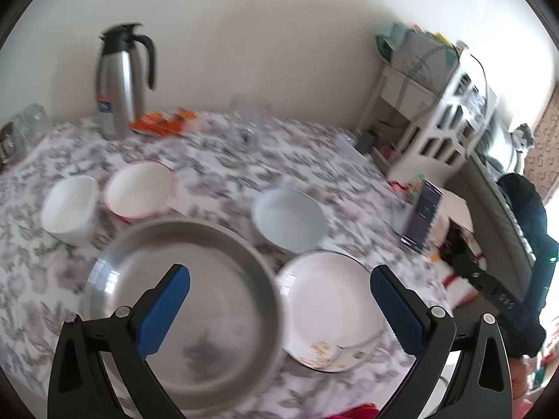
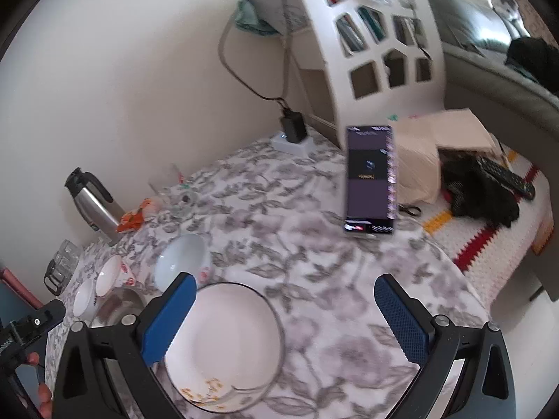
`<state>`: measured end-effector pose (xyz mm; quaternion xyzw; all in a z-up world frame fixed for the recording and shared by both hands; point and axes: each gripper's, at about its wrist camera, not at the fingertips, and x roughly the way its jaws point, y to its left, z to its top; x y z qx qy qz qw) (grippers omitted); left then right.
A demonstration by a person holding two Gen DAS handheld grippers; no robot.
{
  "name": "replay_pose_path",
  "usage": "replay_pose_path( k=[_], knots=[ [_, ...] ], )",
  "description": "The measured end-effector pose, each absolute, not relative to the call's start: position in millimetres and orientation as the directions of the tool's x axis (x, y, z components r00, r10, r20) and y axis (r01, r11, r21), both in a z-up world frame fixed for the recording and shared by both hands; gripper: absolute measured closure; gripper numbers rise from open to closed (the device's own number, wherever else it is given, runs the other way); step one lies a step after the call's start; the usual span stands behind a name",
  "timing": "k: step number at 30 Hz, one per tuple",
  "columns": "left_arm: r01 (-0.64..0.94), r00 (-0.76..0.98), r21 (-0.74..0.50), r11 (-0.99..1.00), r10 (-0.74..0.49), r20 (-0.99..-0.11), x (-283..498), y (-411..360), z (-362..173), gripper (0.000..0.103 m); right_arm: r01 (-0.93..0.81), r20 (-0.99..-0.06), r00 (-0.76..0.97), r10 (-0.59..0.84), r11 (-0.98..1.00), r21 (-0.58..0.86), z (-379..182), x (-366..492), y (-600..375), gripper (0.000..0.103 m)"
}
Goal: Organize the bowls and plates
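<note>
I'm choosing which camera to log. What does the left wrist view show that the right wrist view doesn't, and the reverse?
Only the left wrist view shows the whole steel plate, lying under the open left gripper; the right view catches just a sliver of it.

Only the right wrist view shows the charger plugged into a power strip, the remote control and the scissors beside the standing phone.

Both show the white plate, the light blue bowl, two smaller bowls, the thermos and the floral tablecloth. The right gripper is open.

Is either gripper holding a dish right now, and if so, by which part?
Nothing is held. The left gripper hangs open above the steel plate, and the right gripper hangs open over the white plate; neither touches a rim.
</note>
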<state>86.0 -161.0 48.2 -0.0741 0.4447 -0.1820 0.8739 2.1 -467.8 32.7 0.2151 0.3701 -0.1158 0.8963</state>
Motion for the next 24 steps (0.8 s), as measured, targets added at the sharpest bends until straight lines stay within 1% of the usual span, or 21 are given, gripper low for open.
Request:
replay_pose_path(
  k=[7, 13, 14, 15, 17, 19, 24],
  knots=[
    [0.296, 0.439, -0.327, 0.898, -0.432, -0.788, 72, -216, 31, 0.0, 0.341, -0.739, 0.674, 0.014, 0.881, 0.328, 5, -3, -480, 0.0],
    [0.272, 0.349, -0.364, 0.891, -0.444, -0.825, 64, -246, 2, 0.002, 0.298, -0.752, 0.654, 0.08, 0.887, 0.354, -21, -3, -475, 0.002],
    [0.258, 0.339, -0.369, 0.893, -0.441, -0.831, 63, -247, -4, 0.003, 0.295, -0.754, 0.651, 0.09, 0.885, 0.361, -25, -3, -475, 0.004],
    [0.234, 0.322, -0.382, 0.894, -0.442, -0.837, 62, -249, -10, 0.004, 0.292, -0.757, 0.646, 0.101, 0.883, 0.368, -29, -3, -475, 0.009],
    [0.192, 0.292, -0.407, 0.893, -0.448, -0.845, 61, -249, -21, 0.004, 0.286, -0.765, 0.632, 0.125, 0.88, 0.379, -40, -2, -474, 0.014],
    [0.169, 0.285, -0.399, 0.901, -0.432, -0.856, 58, -251, -30, 0.004, 0.281, -0.771, 0.621, 0.145, 0.876, 0.391, -47, -1, -473, 0.016],
    [0.119, 0.3, -0.388, 0.914, -0.405, -0.863, 55, -249, -37, 0.005, 0.26, -0.771, 0.608, 0.191, 0.869, 0.42, -60, 2, -470, 0.027]
  ],
)
